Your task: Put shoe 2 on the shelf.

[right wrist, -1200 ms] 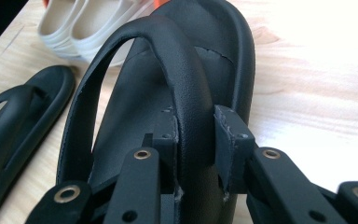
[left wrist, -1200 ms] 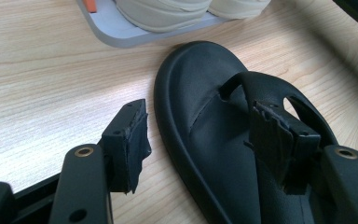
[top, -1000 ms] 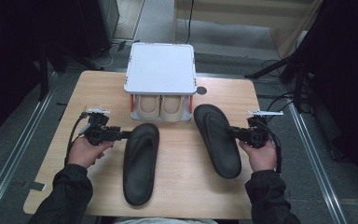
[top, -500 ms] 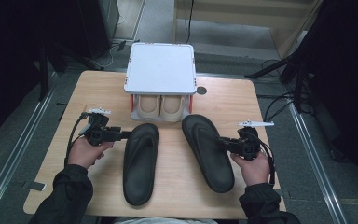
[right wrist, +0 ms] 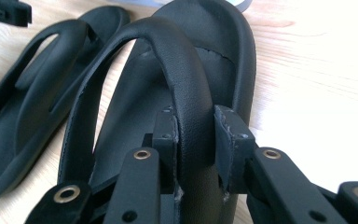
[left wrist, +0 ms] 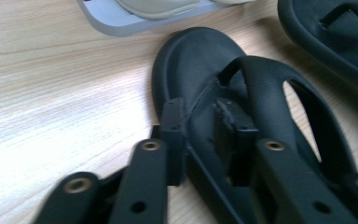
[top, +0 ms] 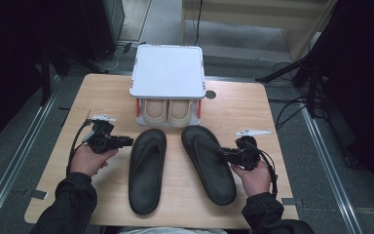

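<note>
Two matt black rubbery sandals (top: 147,170) (top: 208,163) lie on a pale wood-grain bench (top: 102,97), beside a smooth grey plastic rack (top: 168,70).

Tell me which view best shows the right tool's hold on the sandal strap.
The right gripper view: the right tool has its jaws on either side of the right sandal's strap. The high view shows that contact small and dark; the left gripper view shows just this sandal's edge.

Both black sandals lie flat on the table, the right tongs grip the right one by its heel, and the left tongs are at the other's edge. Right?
Not quite. In the right gripper view the right tongs clamp the right sandal by its strap, not its heel. The rest holds: the left tongs straddle the left sandal's edge.
</note>
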Demonstrator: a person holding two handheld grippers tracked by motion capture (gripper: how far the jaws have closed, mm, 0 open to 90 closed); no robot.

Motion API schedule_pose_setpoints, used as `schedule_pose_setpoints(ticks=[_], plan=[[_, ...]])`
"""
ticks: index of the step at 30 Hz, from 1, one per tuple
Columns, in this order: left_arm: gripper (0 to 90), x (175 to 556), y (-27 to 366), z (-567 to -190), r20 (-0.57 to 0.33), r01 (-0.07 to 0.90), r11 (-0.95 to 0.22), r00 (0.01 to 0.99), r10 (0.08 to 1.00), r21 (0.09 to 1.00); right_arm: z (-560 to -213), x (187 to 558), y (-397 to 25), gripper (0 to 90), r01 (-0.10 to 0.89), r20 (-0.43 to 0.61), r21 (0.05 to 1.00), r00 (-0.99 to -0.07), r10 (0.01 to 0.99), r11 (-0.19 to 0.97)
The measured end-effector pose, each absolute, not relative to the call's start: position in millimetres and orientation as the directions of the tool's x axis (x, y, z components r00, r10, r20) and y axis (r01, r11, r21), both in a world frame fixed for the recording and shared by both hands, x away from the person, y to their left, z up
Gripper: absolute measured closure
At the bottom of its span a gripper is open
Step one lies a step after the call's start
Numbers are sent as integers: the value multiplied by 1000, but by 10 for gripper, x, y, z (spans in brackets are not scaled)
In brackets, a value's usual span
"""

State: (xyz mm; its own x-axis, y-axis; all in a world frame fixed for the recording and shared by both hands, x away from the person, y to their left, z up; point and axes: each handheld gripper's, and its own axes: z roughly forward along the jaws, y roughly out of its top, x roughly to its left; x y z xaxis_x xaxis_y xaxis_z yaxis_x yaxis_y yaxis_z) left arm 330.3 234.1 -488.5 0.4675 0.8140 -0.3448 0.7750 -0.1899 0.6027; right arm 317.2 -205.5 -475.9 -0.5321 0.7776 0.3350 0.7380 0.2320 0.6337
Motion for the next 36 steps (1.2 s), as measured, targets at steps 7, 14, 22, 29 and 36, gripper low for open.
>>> schedule_pose_setpoints(ticks=[7,14,22,29,36], plan=[[870,3291,2333,-4964,-339,778,-220,484,806,588,-4836,3215,-1897,727,735,321,627,-547,773,259],[886,3296,2314,-5032,-345,787,-245,496,797,566,-4907,3252,-1783,724,739,323,610,-561,762,286],[888,3306,2301,-5131,-341,802,-269,495,799,534,-4976,3263,-1616,722,731,303,594,-590,748,337],[888,3308,2288,-5140,-338,808,-280,494,801,519,-5022,3297,-1593,719,740,316,585,-584,747,331],[891,3286,2242,-5134,-332,802,-302,512,792,515,-5059,3316,-1588,719,754,335,576,-571,749,317]])
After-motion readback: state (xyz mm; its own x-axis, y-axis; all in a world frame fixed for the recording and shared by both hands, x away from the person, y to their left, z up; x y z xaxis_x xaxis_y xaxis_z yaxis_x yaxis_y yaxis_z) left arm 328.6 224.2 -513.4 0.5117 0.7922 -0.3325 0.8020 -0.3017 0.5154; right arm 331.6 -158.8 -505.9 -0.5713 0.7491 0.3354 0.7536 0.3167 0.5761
